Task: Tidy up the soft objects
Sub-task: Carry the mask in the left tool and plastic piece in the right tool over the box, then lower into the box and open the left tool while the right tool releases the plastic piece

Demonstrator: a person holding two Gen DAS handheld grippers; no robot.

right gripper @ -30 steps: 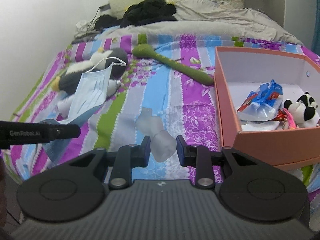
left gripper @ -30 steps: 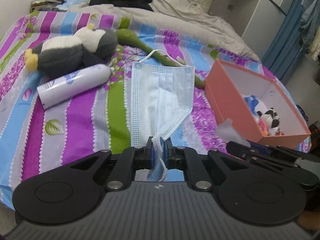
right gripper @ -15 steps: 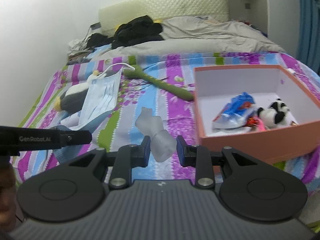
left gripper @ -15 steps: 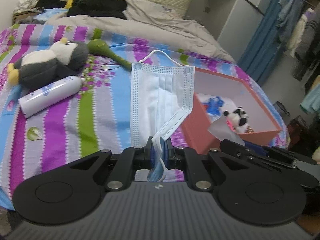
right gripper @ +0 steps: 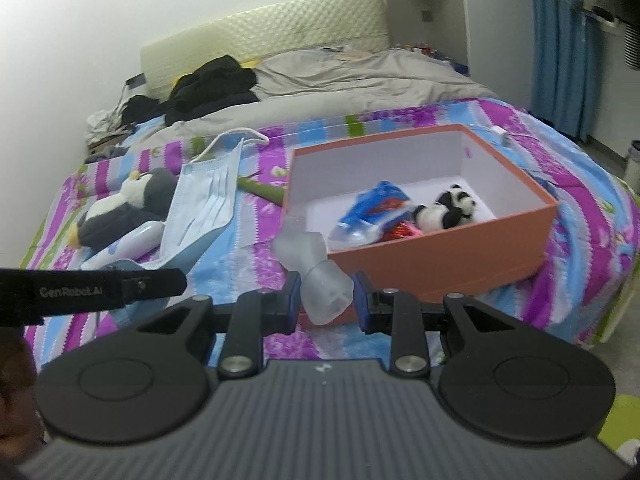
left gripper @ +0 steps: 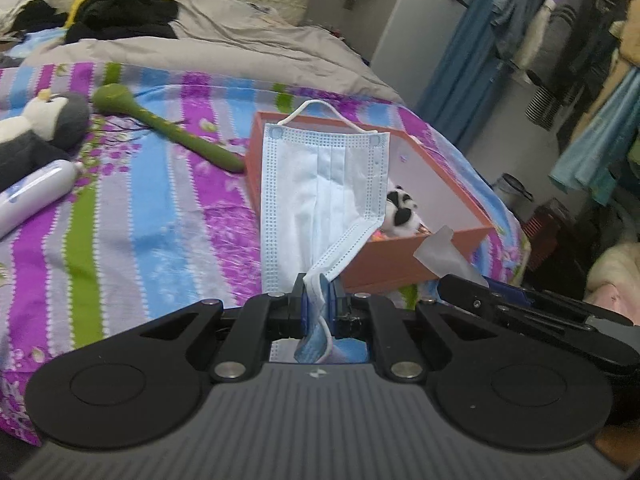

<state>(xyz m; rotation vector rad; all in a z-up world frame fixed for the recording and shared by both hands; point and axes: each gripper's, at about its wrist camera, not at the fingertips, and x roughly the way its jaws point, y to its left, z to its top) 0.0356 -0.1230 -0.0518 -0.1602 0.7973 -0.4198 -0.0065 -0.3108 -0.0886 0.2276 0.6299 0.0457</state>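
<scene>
**Mask and soft clear piece: both gripped, box just ahead**

Mask (left gripper: 320, 196) hangs in the air from the left hand-held gripper (left gripper: 319, 300), jaws nearly closed, pinching one lower corner and an ear loop. Right hand-held gripper (right gripper: 325, 300) holds a narrow gap, clamped on a frosted, squishy-looking clear piece (right gripper: 316, 268). Both sit just in front of the orange box (right gripper: 452, 256) on the bed (left gripper: 132, 216).

Handling, my read:
- Mask: very light, limp, pleated. It will swing and fold on any fast move. Corner pinch looks thin, so slip is possible; a fuller bite on the edge band would be safer.
- Clear piece: light, soft, likely a bit slick. It bulges out past the pads; grip mid-body, no extra squeeze.

Hard to see:
- The mask blocks much of the box in the left view.
- What the clear piece is, I can't tell.
- Box already holds a panda toy (right gripper: 448, 210) and a blue packet (right gripper: 372, 216); the red bits under them are unclear.
- Penguin plush (right gripper: 124, 212), white bottle (left gripper: 28, 200) and green stick (left gripper: 172, 132) lie on the bed, partly cut off or covered.
</scene>
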